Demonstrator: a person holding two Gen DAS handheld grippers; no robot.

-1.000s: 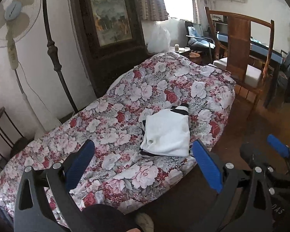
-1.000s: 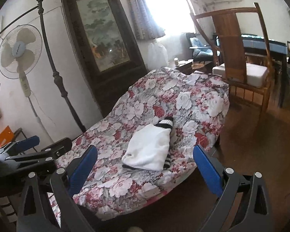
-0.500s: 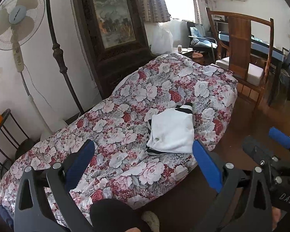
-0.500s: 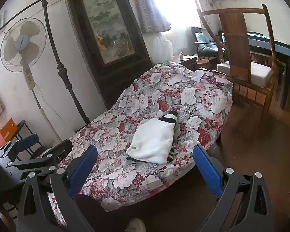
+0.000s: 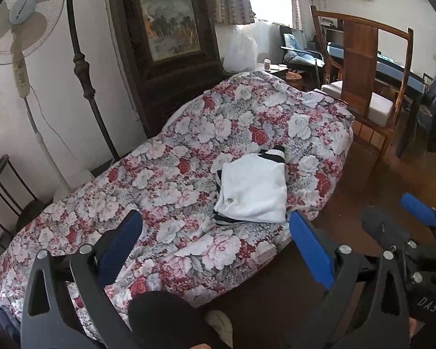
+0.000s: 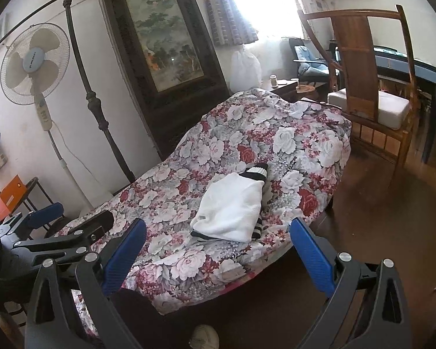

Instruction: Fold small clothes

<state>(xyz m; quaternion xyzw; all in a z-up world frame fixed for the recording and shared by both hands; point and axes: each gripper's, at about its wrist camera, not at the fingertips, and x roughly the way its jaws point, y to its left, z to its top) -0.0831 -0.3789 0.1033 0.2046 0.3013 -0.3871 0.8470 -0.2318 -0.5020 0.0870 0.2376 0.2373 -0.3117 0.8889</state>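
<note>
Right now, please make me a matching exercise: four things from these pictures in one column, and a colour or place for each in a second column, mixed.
Things:
1. folded garment
2. standing fan
3. wooden chair
4. left gripper

Descriptions:
A. by the wall, on the left
B. white, black-striped trim, on the floral cover
C. open, blue pads, holding nothing
D. beyond the far end of the bed

Pairs: 1-B, 2-A, 3-D, 4-C

Item count, as seen from my position:

- Folded white garment (image 5: 254, 193) with black-striped trim: 1, on the bed (image 5: 165, 174).
- Bed with floral cover: 1.
- Standing fan (image 5: 21, 26): 1.
- Framed painting (image 5: 168, 14): 1.
- Wooden chair (image 5: 363, 81): 1.
- My tongs: 2, left tongs (image 5: 215, 250) and right tongs (image 6: 218, 256), each with 2 blue fingers.
</note>
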